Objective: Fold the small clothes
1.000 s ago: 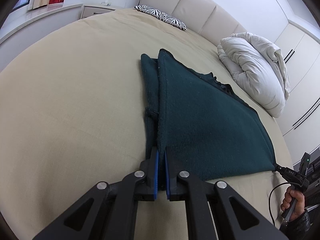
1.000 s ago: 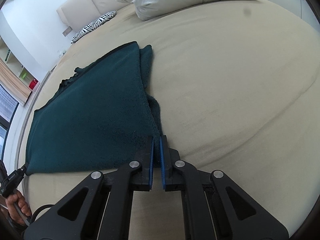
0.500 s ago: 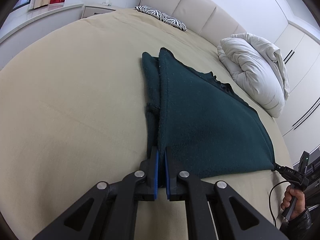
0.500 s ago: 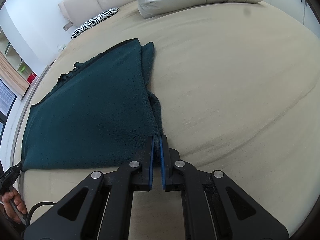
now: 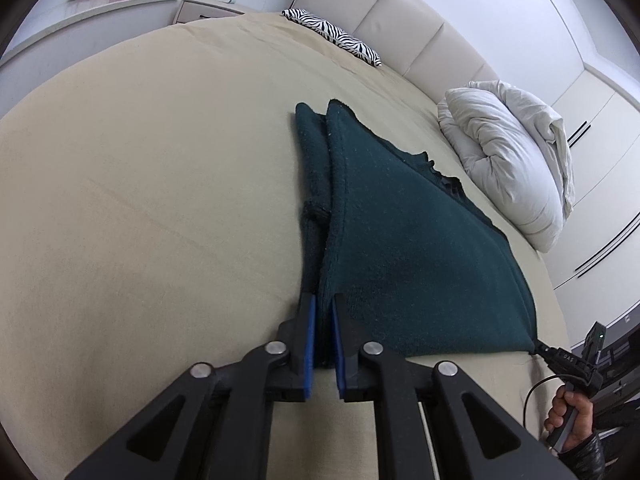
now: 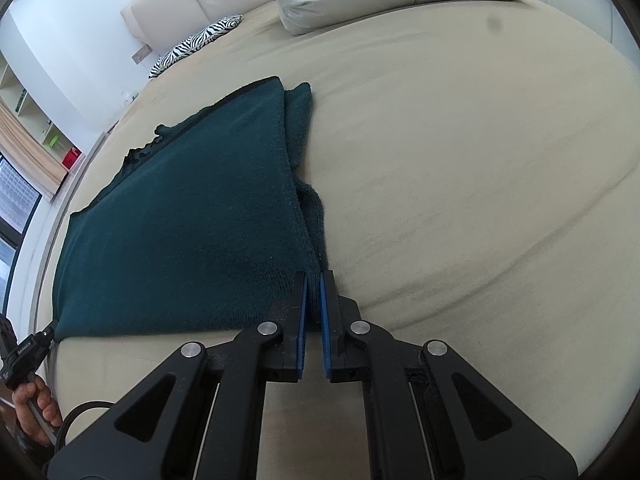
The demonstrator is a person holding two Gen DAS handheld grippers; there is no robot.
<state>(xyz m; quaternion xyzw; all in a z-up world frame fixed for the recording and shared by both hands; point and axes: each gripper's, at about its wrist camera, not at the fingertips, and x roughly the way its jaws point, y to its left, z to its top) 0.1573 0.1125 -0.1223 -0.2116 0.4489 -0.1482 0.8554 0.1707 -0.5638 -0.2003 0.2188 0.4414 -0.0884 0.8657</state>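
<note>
Dark green garment (image 5: 408,248) lying folded on bed (image 5: 160,200), long edge running straight ahead from both claws; left gripper (image 5: 324,316) opening, corner still between pads; right gripper (image 6: 314,292) pinching opposite near corner.

Two handheld grippers angle downward, side by side at the near edge of a dark green garment.

The left gripper (image 5: 324,312) has its blue-padded jaws opening, the garment's (image 5: 400,248) near corner between the pads (image 5: 308,344), which appear to be easing off the cloth, though the fold hides the contact. The right gripper (image 6: 313,292) has its jaws pinched on the opposite corner, pads pressing the fabric edge. Each camera catches the other side's hand: the right hand (image 5: 572,420), wrapped around its handle with a dark sleeve at the wrist, and the left hand (image 6: 36,412), fingers curled around its grip.
</note>
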